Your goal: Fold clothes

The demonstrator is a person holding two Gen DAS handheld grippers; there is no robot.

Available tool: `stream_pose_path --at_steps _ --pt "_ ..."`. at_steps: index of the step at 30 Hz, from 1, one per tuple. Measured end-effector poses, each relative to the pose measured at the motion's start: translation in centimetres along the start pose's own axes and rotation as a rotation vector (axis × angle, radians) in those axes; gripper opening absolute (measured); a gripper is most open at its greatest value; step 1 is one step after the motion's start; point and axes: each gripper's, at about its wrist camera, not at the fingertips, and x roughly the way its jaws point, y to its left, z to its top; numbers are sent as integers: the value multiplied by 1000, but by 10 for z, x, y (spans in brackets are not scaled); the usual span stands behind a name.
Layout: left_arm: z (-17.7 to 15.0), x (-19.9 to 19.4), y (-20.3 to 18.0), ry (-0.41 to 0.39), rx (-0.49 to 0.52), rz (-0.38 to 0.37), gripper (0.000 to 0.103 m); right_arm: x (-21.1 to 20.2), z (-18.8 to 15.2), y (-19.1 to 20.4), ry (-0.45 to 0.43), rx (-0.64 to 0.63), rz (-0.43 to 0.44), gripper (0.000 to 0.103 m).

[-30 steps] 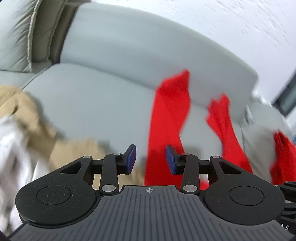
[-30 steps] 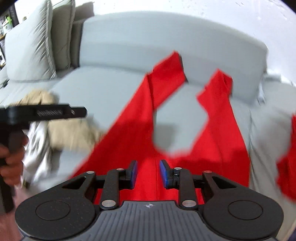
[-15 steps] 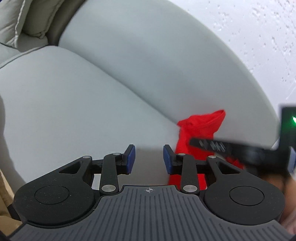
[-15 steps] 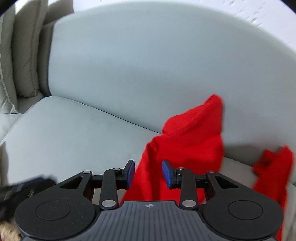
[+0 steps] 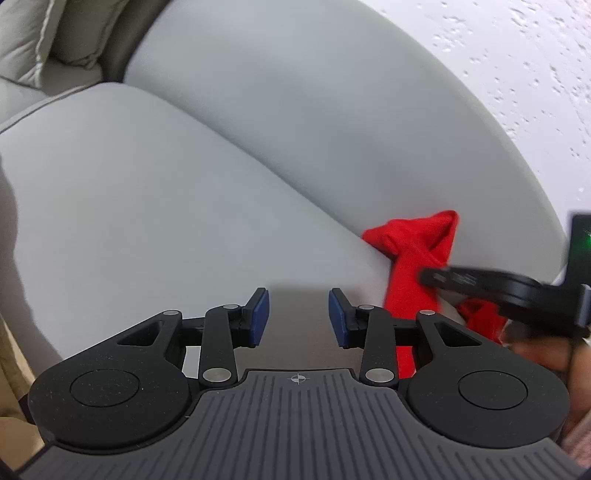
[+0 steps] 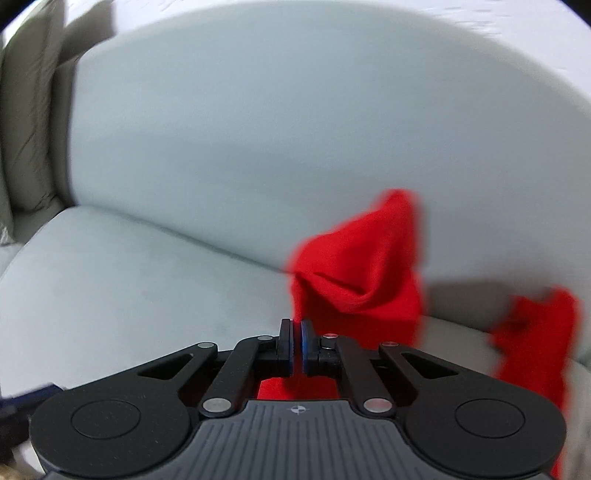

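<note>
A red garment (image 5: pixel 413 254) lies bunched where the grey sofa seat (image 5: pixel 147 206) meets the backrest. My left gripper (image 5: pixel 298 317) is open above the bare seat, just left of the cloth, with nothing between its blue pads. In the right wrist view the red garment (image 6: pixel 362 266) rises in a peak against the backrest, and my right gripper (image 6: pixel 297 341) is shut on its lower left edge. Red cloth also shows beneath those fingers. From the left wrist view, the right gripper (image 5: pixel 480 280) is a blurred shape reaching across the cloth.
The curved grey backrest (image 6: pixel 258 129) fills the far side. Loose cushions (image 5: pixel 37 33) stand at the far left. A beige garment (image 5: pixel 11 369) shows at the left edge. Another part of the red cloth (image 6: pixel 532 339) lies to the right. A hand (image 5: pixel 543 354) holds the right gripper.
Both grippers moved in close to the garment's top by the backrest. The right gripper went from open to shut on the red cloth. The left gripper stayed open.
</note>
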Motion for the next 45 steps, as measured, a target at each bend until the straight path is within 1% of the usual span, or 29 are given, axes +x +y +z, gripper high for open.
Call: stream_pose_path --at_steps 2,3,5,6,7,8,9,10,11,13,17,18,20,23,25,27,29,31,32,33,35,36,37,38,40,41,42,43,45 --pt "-2 0 -4 4 18 -4 38 -5 -9 -25 32 16 -76 4" --pt "-2 0 -6 7 24 -5 38 -1 -18 -45 83 33 -139 4" --pt "-3 2 -10 16 35 -7 38 8 -30 -68 176 70 -177 7" --pt "-5 2 -12 21 44 -8 38 12 -36 -78 222 88 -192 13" --pt "-6 3 -13 24 54 -7 38 13 -36 -81 229 95 -195 19" --pt "-7 4 -15 27 63 -4 38 6 -33 -79 204 89 -202 28" --pt "-8 5 -17 29 75 1 38 2 -30 -75 180 75 -200 33" --pt "-8 5 -18 29 82 6 38 -2 -27 -71 159 61 -198 34" --pt "-9 5 -18 28 84 10 38 -9 -21 -63 118 24 -181 34" --pt "-10 5 -19 27 78 15 38 -24 -4 -34 12 -75 -113 34" --pt "-10 7 -11 22 60 36 38 -19 28 14 -59 -210 15 31" --pt "-10 8 -9 23 54 39 38 -10 36 25 -58 -249 27 30" --pt "-10 10 -4 28 40 44 38 13 53 43 -37 -321 19 30" --pt "-7 13 2 30 25 47 38 51 72 57 50 -394 6 30" --pt "-5 13 6 29 14 47 38 71 76 59 138 -433 12 30" --pt "-4 14 8 30 6 46 38 92 76 62 234 -493 -6 31" --pt "-4 14 8 34 7 46 38 101 72 62 289 -529 -20 29" --pt "-5 14 8 39 8 46 38 104 67 61 316 -544 -24 20" --pt "-5 13 8 40 10 46 38 103 67 60 315 -537 -21 6" --pt "-6 13 7 39 12 46 38 100 67 60 312 -527 -17 6" --pt "-6 12 6 35 14 46 38 90 67 61 275 -543 -25 6" --pt "-6 11 6 32 13 47 38 73 71 60 212 -526 -20 6" --pt "-6 10 6 28 12 48 38 67 73 59 192 -516 -16 6" --pt "-6 8 5 23 11 49 38 41 83 55 102 -463 20 6" --pt "-5 5 5 15 6 49 38 5 101 47 -39 -390 50 6" --pt "-5 3 5 11 3 49 38 -5 106 44 -81 -367 52 6" --pt "-5 1 5 7 1 49 38 -25 118 38 -165 -319 51 6" --pt "-5 0 6 3 -2 49 38 -36 124 34 -213 -290 52 6" --pt "-4 -4 6 -5 -7 50 38 -75 146 22 -388 -178 55 6"
